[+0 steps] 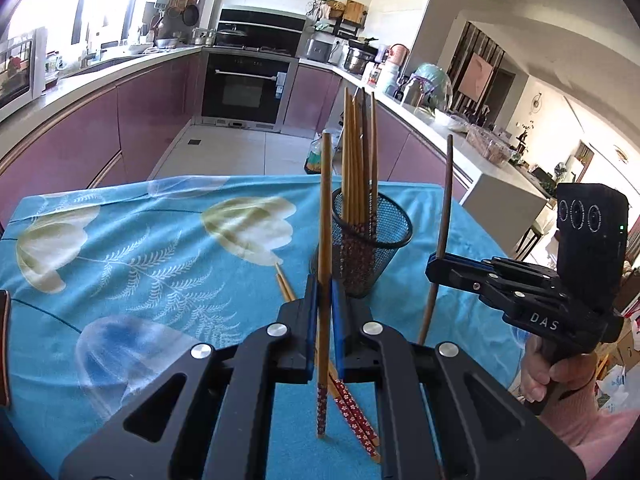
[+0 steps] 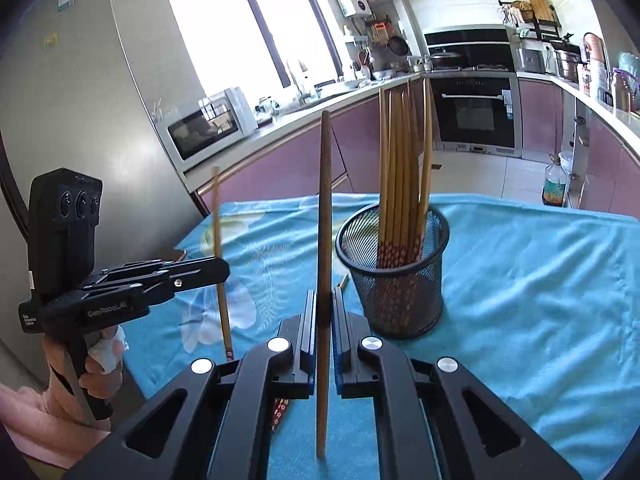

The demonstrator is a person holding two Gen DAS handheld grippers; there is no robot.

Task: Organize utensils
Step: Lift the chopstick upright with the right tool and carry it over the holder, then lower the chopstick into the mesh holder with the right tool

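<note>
A black mesh cup (image 1: 370, 240) stands on the blue tablecloth and holds several chopsticks upright; it also shows in the right wrist view (image 2: 400, 268). My left gripper (image 1: 324, 300) is shut on a chopstick (image 1: 325, 220) with a red patterned end, held upright just in front of the cup. My right gripper (image 2: 325, 316) is shut on a darker chopstick (image 2: 324, 200), held upright left of the cup. Each gripper shows in the other's view, the right gripper (image 1: 436, 264) and the left gripper (image 2: 222, 270). Loose chopsticks (image 1: 356, 412) lie on the cloth under my left gripper.
The blue flowered tablecloth (image 1: 140, 264) covers the table. Beyond it lie a kitchen floor, purple cabinets, an oven (image 1: 244, 88) and a microwave (image 2: 208, 124). An oil bottle (image 2: 555, 184) stands on the floor past the table's far edge.
</note>
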